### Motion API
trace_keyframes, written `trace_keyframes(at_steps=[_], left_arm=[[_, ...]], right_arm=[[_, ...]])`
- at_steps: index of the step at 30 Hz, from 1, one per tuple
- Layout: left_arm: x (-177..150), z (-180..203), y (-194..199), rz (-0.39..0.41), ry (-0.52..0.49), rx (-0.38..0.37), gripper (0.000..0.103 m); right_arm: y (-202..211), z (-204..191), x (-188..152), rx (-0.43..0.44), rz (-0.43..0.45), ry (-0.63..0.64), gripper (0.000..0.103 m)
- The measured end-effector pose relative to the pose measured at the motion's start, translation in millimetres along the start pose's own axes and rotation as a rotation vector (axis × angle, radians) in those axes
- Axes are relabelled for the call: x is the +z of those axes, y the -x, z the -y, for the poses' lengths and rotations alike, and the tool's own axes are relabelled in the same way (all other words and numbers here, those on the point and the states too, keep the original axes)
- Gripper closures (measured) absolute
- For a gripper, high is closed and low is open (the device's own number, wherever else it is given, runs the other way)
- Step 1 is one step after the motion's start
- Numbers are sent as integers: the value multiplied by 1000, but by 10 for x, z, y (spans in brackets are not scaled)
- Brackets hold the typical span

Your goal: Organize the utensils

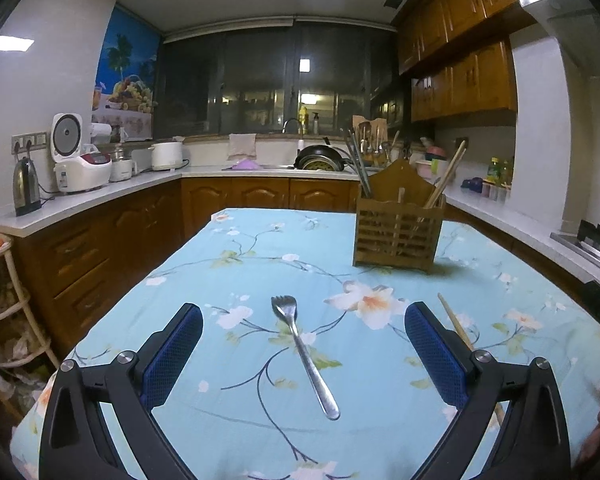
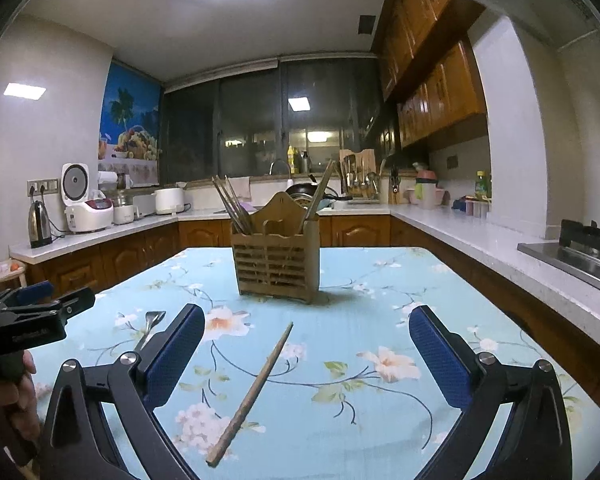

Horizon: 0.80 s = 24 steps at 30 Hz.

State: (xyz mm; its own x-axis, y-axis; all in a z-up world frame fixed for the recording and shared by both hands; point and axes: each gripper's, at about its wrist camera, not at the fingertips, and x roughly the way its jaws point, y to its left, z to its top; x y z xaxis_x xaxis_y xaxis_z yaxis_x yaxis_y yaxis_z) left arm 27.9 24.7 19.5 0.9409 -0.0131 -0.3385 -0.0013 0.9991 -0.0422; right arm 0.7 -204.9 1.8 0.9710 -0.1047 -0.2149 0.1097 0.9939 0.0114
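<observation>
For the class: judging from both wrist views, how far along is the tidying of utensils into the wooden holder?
Done: several chopsticks already stand in the wooden holder. In hand: nothing; the left gripper and the right gripper are both open and empty. Left: the fork lies loose on the tablecloth in front of the left gripper, and the single chopstick in front of the right one.

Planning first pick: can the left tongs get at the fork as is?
Probably yes. The fork lies flat on the cloth, alone, right between the open left tongs; nothing blocks it. The chopstick lies off to the side.
</observation>
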Motion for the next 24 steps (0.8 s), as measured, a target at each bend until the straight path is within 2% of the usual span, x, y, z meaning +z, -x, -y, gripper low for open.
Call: trace_keyframes(at_steps=[15,24], left_arm=[[-73,-63,-52,-9,-27,27,1],[-108,-87,-4,4,-38,13,1]], right_arm=[[25,30,-114,10,-16,-16,0],[42,20,-125,12,-10,-16,0]])
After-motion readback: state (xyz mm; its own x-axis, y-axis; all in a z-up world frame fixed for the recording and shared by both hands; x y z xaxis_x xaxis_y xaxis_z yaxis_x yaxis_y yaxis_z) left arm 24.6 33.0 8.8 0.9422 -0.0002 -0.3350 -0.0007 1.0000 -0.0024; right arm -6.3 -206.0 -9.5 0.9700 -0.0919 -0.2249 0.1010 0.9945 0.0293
